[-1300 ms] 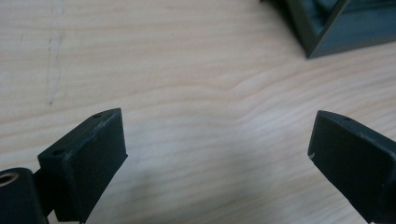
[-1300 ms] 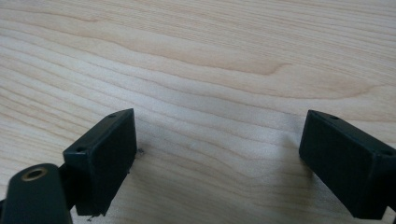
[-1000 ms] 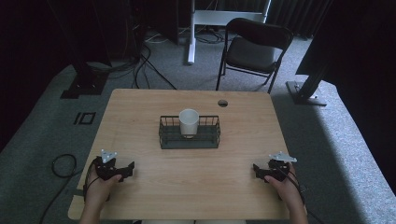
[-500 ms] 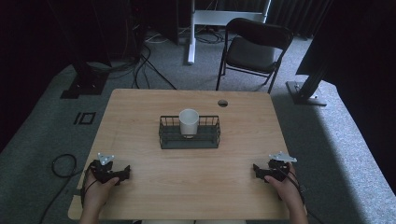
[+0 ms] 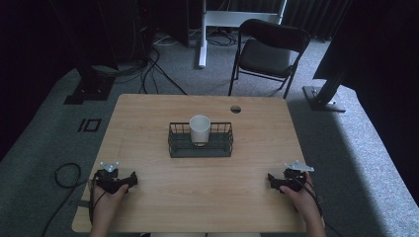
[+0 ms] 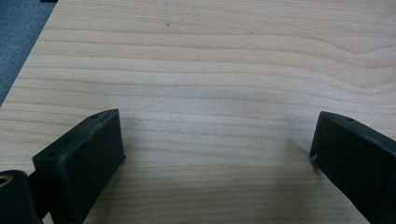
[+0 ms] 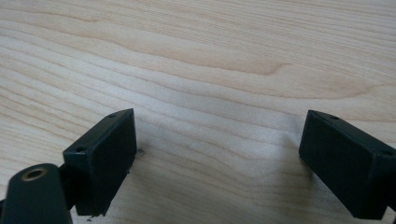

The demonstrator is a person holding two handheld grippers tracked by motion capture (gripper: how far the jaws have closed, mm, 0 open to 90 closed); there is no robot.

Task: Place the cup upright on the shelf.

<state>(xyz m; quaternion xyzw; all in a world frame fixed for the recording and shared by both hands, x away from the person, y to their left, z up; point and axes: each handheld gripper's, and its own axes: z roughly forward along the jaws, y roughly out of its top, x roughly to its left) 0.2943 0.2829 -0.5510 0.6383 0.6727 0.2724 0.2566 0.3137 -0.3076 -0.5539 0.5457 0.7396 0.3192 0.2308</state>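
A white cup point(image 5: 199, 129) stands upright inside a black wire basket point(image 5: 200, 148) at the middle of the wooden table point(image 5: 197, 202). My left gripper point(image 5: 131, 179) rests on the table near its front left corner, held in a hand, well apart from the basket. Its jaws have just been opening, and in the left gripper view my left gripper point(image 6: 217, 135) has only bare wood between them. My right gripper point(image 5: 272, 179) lies near the front right corner, also in a hand. In the right gripper view my right gripper point(image 7: 219, 135) stands open over bare wood.
A round cable hole point(image 5: 235, 108) sits near the table's far edge. Behind the table stand a black folding chair point(image 5: 269, 49) and a white desk leg point(image 5: 202, 39). Cables point(image 5: 148, 69) lie on the grey carpet at the left, and a dark stand base point(image 5: 321, 98) is at the right.
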